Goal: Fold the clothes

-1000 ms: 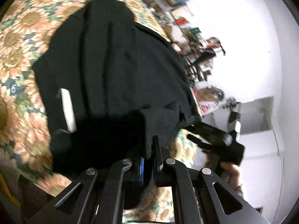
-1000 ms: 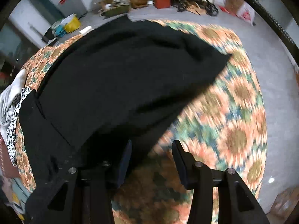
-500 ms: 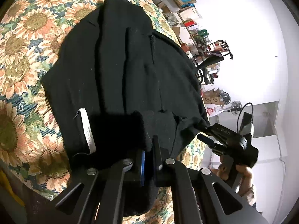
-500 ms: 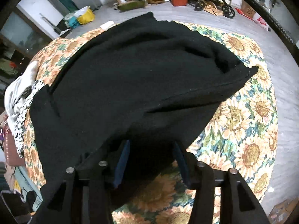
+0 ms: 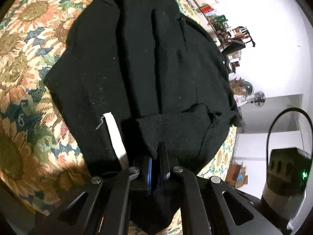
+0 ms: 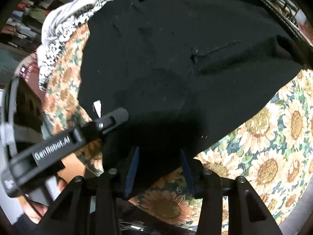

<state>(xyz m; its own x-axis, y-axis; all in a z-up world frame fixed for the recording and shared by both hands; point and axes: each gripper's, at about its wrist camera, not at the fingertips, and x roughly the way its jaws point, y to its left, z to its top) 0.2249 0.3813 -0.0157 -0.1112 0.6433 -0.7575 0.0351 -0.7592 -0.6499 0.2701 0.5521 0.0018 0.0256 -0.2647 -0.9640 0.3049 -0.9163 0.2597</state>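
A black garment (image 5: 156, 62) lies spread over a sunflower-patterned cloth (image 5: 29, 74), with a white label (image 5: 115, 135) showing near its near edge. My left gripper (image 5: 156, 156) is shut on a folded edge of the garment, close to the label. In the right wrist view the same garment (image 6: 185, 58) fills the middle. My right gripper (image 6: 160, 164) stands open at its near hem, and black cloth lies between the two blue-padded fingers (image 6: 134, 164). The left gripper's fingers (image 6: 111, 119) reach in from the left there, next to the label (image 6: 97, 107).
A heap of white and leopard-print clothes (image 6: 64, 23) lies at the far left of the sunflower cloth (image 6: 273, 137). A hand (image 6: 39, 213) holds the left tool. Beyond the cloth's edge is a cluttered floor with boxes and a fan (image 5: 258, 98).
The right gripper has come in low at the garment's near hem, beside the left gripper, and cloth now sits between its fingers. The left gripper keeps its hold and has closed in on the garment.
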